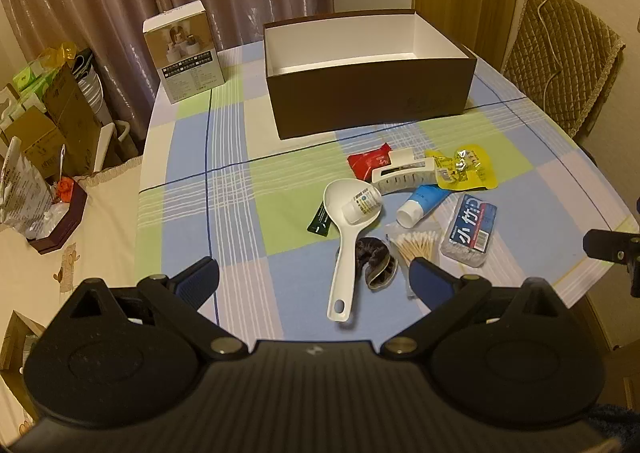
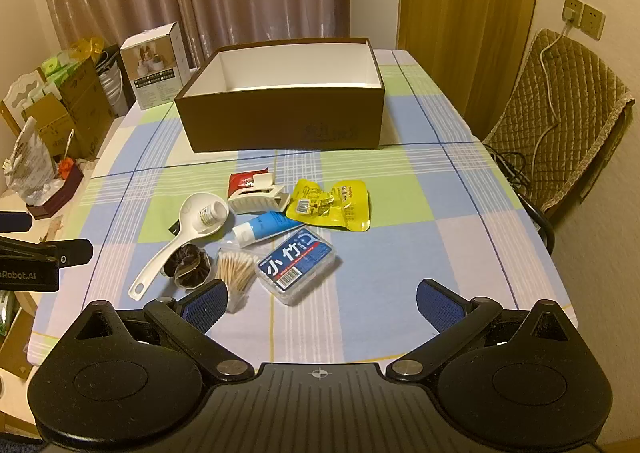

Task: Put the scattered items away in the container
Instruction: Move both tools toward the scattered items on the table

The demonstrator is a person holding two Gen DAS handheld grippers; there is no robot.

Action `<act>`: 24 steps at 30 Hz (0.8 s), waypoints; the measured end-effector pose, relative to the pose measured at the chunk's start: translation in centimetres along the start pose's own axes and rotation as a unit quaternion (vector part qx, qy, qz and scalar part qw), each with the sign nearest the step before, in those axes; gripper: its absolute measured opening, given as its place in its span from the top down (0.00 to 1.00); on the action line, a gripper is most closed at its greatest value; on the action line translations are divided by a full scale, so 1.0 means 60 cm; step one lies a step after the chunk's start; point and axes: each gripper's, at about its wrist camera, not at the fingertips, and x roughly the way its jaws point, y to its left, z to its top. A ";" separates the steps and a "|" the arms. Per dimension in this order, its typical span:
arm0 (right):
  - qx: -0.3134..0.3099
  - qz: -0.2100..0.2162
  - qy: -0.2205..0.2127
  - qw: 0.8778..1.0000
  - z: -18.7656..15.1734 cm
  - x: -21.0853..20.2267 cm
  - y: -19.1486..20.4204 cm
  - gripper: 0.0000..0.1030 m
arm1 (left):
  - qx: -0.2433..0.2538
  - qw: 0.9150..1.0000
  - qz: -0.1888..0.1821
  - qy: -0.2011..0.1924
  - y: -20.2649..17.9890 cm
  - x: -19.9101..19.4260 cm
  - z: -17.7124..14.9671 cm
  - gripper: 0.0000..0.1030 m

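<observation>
An empty brown box (image 1: 372, 101) (image 2: 280, 125) with a white inside stands at the far middle of the table. In front of it lie scattered items: a white spoon (image 1: 348, 229) (image 2: 188, 229) with a small bottle (image 1: 364, 205) in its bowl, a red packet (image 1: 368, 165), a white hair clip (image 1: 404, 173), a yellow pouch (image 1: 468, 169) (image 2: 332, 205), a blue tube (image 1: 422, 205) (image 2: 268, 229), a cotton swab box (image 1: 470, 231) (image 2: 298, 265), loose swabs (image 1: 416, 249) and a dark scrunchie (image 1: 376, 261) (image 2: 192, 265). My left gripper (image 1: 316, 281) and right gripper (image 2: 320, 305) are open and empty, hovering above the near table edge.
A small product box (image 1: 184, 53) (image 2: 156, 65) stands at the table's far left corner. Cartons and bags (image 1: 52, 125) crowd a side surface to the left. A padded chair (image 2: 560, 125) with a cable stands to the right. Curtains hang behind the table.
</observation>
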 end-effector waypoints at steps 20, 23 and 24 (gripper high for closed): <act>-0.003 -0.003 0.019 1.000 -0.010 0.010 0.005 0.00 | 0.012 1.000 -0.016 0.015 -0.005 0.013 -0.013 0.03; -0.003 -0.004 0.021 1.000 -0.010 0.011 0.007 0.00 | 0.012 1.000 -0.018 0.018 -0.004 0.015 -0.016 0.03; -0.003 -0.004 0.021 1.000 -0.011 0.011 0.007 0.00 | 0.013 1.000 -0.018 0.018 -0.004 0.015 -0.016 0.03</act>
